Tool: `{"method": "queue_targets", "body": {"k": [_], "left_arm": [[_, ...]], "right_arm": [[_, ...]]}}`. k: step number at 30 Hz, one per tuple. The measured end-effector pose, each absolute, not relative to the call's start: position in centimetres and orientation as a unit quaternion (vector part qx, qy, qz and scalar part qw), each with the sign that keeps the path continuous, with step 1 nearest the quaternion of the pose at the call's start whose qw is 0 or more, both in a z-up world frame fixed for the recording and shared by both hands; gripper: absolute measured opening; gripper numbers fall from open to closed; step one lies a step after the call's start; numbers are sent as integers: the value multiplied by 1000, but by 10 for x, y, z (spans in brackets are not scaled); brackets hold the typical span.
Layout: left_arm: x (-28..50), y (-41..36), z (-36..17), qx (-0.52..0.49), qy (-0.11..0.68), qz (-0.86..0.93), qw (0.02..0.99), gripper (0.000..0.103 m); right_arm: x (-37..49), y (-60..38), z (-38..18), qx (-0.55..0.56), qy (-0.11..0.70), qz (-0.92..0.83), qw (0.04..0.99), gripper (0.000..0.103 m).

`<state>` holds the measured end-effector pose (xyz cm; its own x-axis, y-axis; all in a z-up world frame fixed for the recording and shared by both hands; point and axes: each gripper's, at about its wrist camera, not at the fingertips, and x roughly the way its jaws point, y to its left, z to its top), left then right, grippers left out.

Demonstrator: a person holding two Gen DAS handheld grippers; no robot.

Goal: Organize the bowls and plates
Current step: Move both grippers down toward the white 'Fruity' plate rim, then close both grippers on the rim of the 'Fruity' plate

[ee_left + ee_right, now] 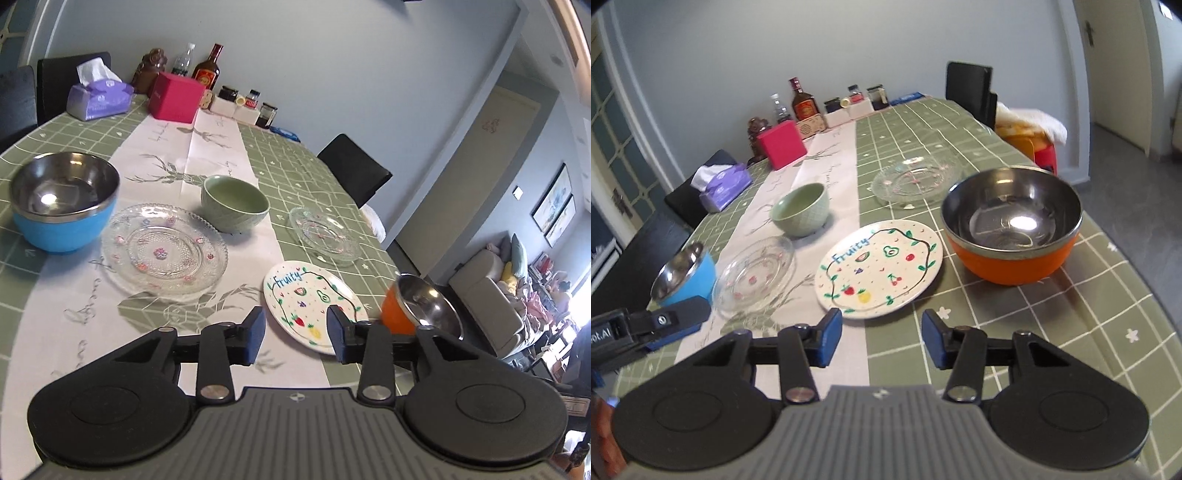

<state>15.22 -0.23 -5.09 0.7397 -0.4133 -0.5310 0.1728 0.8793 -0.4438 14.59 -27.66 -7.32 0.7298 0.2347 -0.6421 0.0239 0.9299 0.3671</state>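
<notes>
A white plate painted with fruit and the word "Fruity" [314, 299] [879, 267] lies near the table's front edge. An orange steel-lined bowl [417, 306] [1012, 236] stands to its right. A glass plate [164, 251] [753, 273] and a blue steel-lined bowl [62, 203] [685, 277] lie to its left. Behind are a green bowl [234, 203] [801, 210] and a second glass plate [325, 234] [916, 179]. My left gripper [297, 332] hovers open over the fruit plate's near rim. My right gripper [882, 339] stands open just short of that plate, nothing between its pads.
The table [1071, 332] wears a green checked cloth with a white runner. A tissue box [99, 98], a pink box [177, 98], bottles and jars [208, 70] line the far end. Black chairs [354, 170] stand at the sides. The left gripper's finger [672, 317] shows at the right view's left edge.
</notes>
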Motion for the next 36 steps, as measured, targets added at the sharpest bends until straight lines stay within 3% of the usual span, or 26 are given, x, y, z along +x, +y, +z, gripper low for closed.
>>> {"method": "queue_targets", "body": {"k": [5, 19, 30, 36], "left_arm": [[201, -9, -72, -200, 352, -167, 899, 44], [278, -35, -108, -140, 387, -172, 895, 44], [295, -48, -118, -118, 384, -193, 895, 44], [289, -56, -117, -85, 373, -187, 905, 33]], "right_arm": [[180, -286, -88, 217, 372, 42, 902, 38], [220, -296, -120, 254, 387, -4, 886, 36], [226, -300, -127, 267, 374, -2, 888, 20], [224, -299, -128, 259, 367, -11, 893, 11]]}}
